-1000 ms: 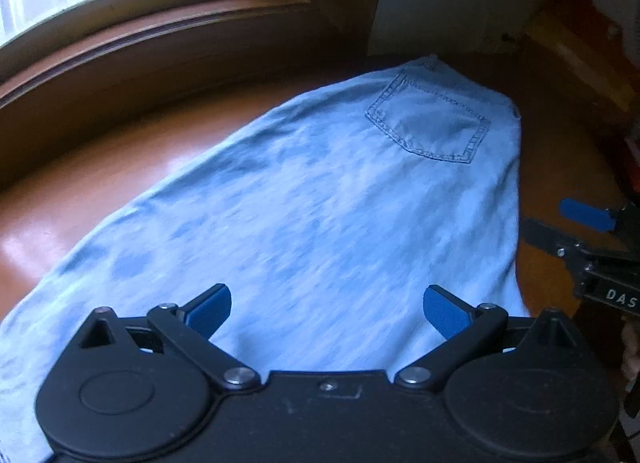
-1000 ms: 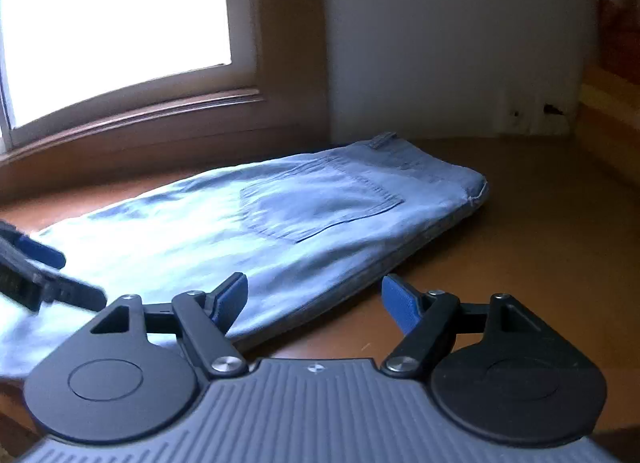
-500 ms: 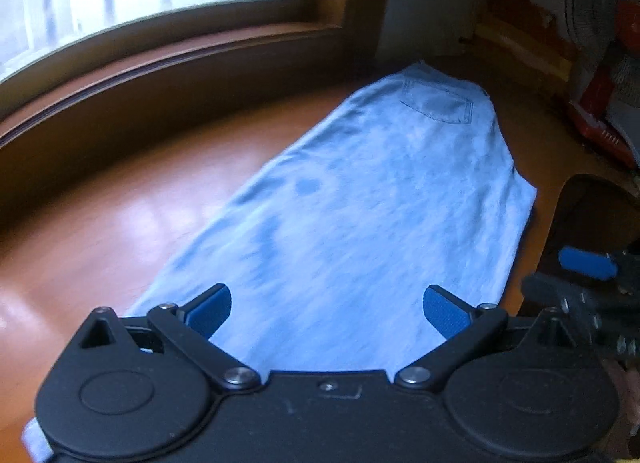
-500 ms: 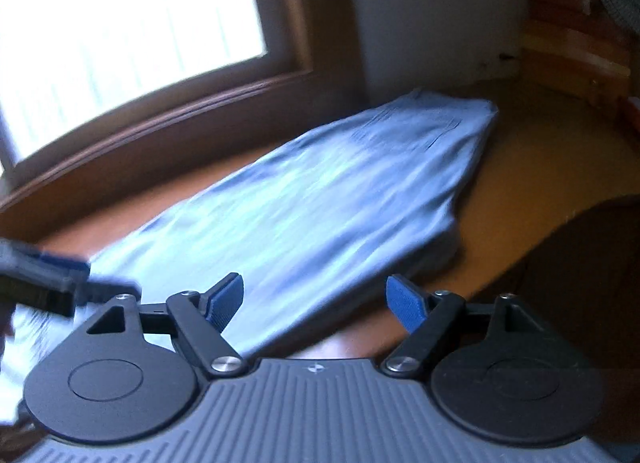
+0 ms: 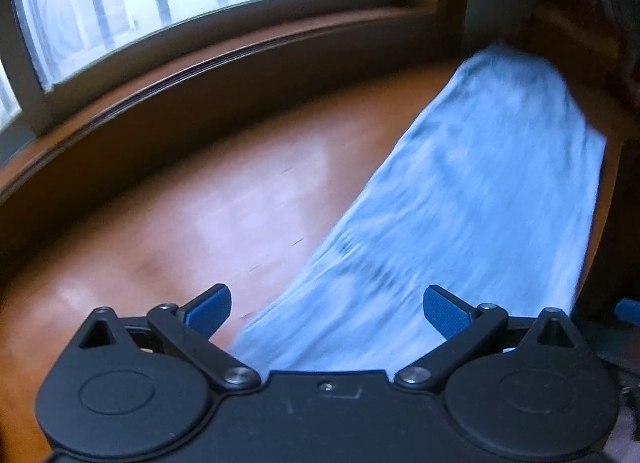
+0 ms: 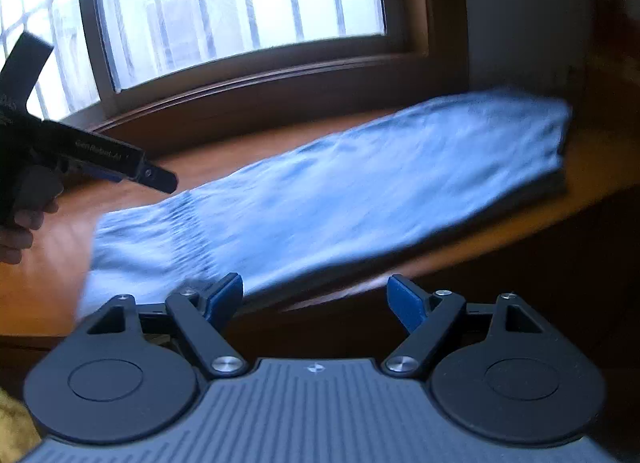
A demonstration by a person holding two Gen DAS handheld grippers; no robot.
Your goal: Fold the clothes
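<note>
A pair of light blue jeans [image 5: 472,199] lies flat and lengthwise on a brown wooden table [image 5: 224,199], waist end far, leg end near. It also shows in the right wrist view [image 6: 360,187]. My left gripper [image 5: 326,309] is open and empty, above the near leg end. My right gripper [image 6: 316,297] is open and empty, in front of the table's near edge by the jeans' long side. The left gripper body [image 6: 100,155] shows at the left of the right wrist view, held in a hand. Both views are blurred.
A barred window [image 6: 240,7] with a dark wooden sill [image 5: 240,75] runs along the table's far side. A white wall [image 6: 520,15] stands behind the waist end. The table's near edge [image 6: 500,247] drops to dark space.
Both grippers have drawn back from the waist end along the jeans toward the leg end. The back pocket is no longer distinguishable. Both stay open.
</note>
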